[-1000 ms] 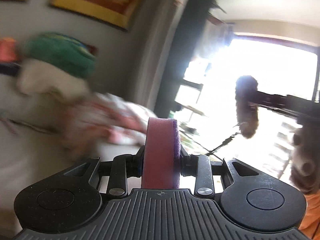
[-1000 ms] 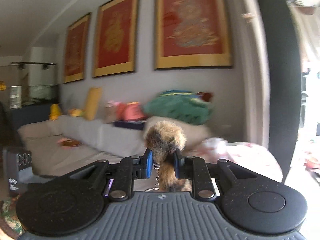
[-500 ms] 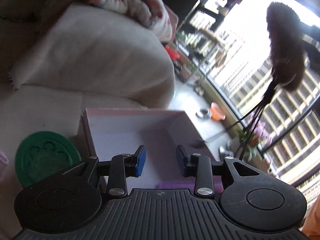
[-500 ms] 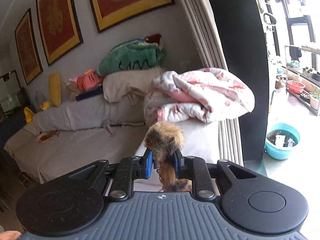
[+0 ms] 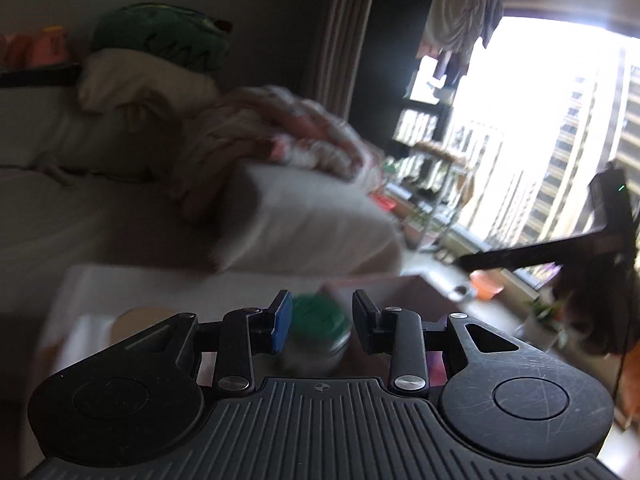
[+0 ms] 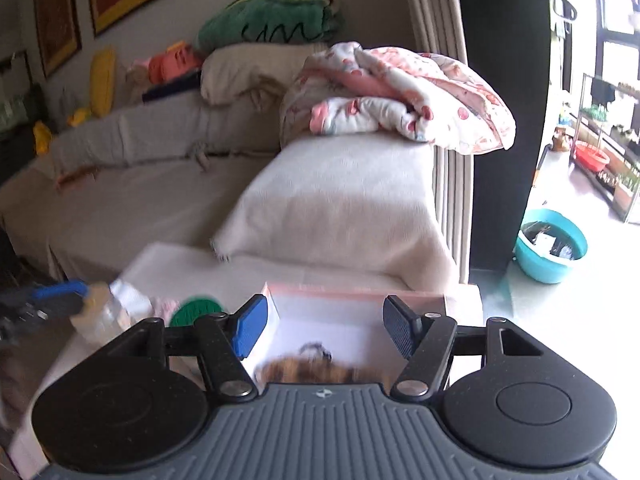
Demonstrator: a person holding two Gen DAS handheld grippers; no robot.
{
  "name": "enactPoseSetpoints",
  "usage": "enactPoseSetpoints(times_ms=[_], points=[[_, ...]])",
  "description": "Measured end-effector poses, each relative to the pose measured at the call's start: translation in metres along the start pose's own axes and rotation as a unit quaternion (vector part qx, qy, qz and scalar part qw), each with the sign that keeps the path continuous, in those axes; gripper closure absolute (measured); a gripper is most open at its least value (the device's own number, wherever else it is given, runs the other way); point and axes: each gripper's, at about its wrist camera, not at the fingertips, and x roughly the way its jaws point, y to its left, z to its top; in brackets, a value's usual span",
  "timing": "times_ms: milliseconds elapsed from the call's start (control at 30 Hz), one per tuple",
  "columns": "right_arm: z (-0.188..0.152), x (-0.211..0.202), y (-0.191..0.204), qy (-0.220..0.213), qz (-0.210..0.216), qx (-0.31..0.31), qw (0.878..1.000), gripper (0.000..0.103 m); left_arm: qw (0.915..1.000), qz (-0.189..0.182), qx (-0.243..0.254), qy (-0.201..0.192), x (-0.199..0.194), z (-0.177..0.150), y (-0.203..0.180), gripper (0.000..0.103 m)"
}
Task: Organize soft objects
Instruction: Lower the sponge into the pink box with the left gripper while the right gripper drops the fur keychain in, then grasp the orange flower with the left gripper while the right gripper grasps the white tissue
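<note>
My right gripper (image 6: 324, 324) hangs over a white box with a pink rim (image 6: 352, 292), and its jaws are opening. A brown furry toy (image 6: 320, 372) lies loose in the box below the fingers, and neither pad presses on it. In the left wrist view the same toy is a dark backlit shape (image 5: 592, 320) at the right. My left gripper (image 5: 320, 320) is open and holds nothing. A green round disc (image 5: 320, 316) shows blurred beyond its gap. The right wrist view puts this green disc (image 6: 195, 312) left of the box, apart from the left gripper's blue pad (image 6: 60, 292).
A clear jar with a beige lid (image 6: 100, 312) stands on the white table (image 6: 180, 264) beside the left gripper. Behind are a covered sofa (image 6: 340, 200), a pink patterned blanket (image 6: 400, 88) and a green plush cushion (image 6: 272, 20). A blue basin (image 6: 552, 244) sits on the floor at the right.
Both grippers came down toward the table. The left one held a pink sponge a second ago and is now empty. The right one opened and the furry toy dropped into the box.
</note>
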Motion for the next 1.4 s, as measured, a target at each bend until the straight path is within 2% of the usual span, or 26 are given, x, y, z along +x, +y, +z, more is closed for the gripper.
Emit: enactPoseSetpoints(times_ms=[100,200,267,367,433,533,667,733,833,933,1000,1067,1200,1300,1400], points=[[-0.029,-0.007,0.034,-0.014,0.002,-0.058,0.998,0.038,0.9988,0.037,-0.01,0.029,-0.003,-0.034,0.027,0.066],[-0.063,-0.014,0.081,-0.04,0.017,-0.148,0.988,0.038,0.9971,0.056,-0.028,0.043,-0.013,-0.06,0.046,0.066],[-0.084,-0.015,0.108,-0.048,0.048,-0.181,0.981,0.038,0.9963,0.062,-0.041,0.044,-0.027,-0.073,0.055,0.066],[-0.103,-0.004,0.136,-0.025,0.111,-0.182,0.977,0.038,0.9937,0.076,-0.071,0.041,-0.041,-0.082,0.071,0.066],[-0.112,0.009,0.151,-0.005,0.133,-0.179,0.975,0.038,0.9914,0.094,-0.086,0.031,-0.048,-0.08,0.081,0.066],[-0.122,0.028,0.167,0.019,0.134,-0.171,0.976,0.038,0.988,0.116,-0.101,0.013,-0.056,-0.078,0.1,0.066],[-0.133,0.042,0.179,0.033,0.13,-0.17,0.976,0.038,0.9887,0.124,-0.082,0.016,-0.042,-0.06,0.126,0.066],[-0.135,0.043,0.18,0.038,0.136,-0.17,0.975,0.038,0.991,0.111,-0.07,0.025,-0.027,-0.047,0.143,0.066],[-0.134,0.04,0.178,0.037,0.14,-0.171,0.975,0.038,0.9879,0.104,-0.107,0.043,0.0,-0.032,0.175,0.066],[-0.13,0.038,0.178,0.03,0.137,-0.185,0.973,0.038,0.9812,0.113,-0.151,0.042,0.019,-0.026,0.2,0.066],[-0.121,0.033,0.182,0.022,0.131,-0.199,0.971,0.038,0.9786,0.113,-0.169,0.032,0.022,-0.025,0.208,0.066],[-0.097,0.03,0.187,0.023,0.136,-0.196,0.971,0.038,0.9771,0.112,-0.179,0.024,0.022,-0.026,0.213,0.066],[-0.012,0.043,0.209,0.06,0.164,-0.138,0.975,0.038,0.9754,0.112,-0.189,0.019,0.013,-0.03,0.223,0.066],[0.055,0.079,0.233,0.123,0.182,-0.091,0.971,0.037,0.9758,0.103,-0.192,0.016,0.003,-0.033,0.231,0.066],[0.099,0.137,0.26,0.207,0.178,-0.047,0.961,0.036,0.9773,0.098,-0.188,0.004,-0.009,-0.036,0.238,0.066]])
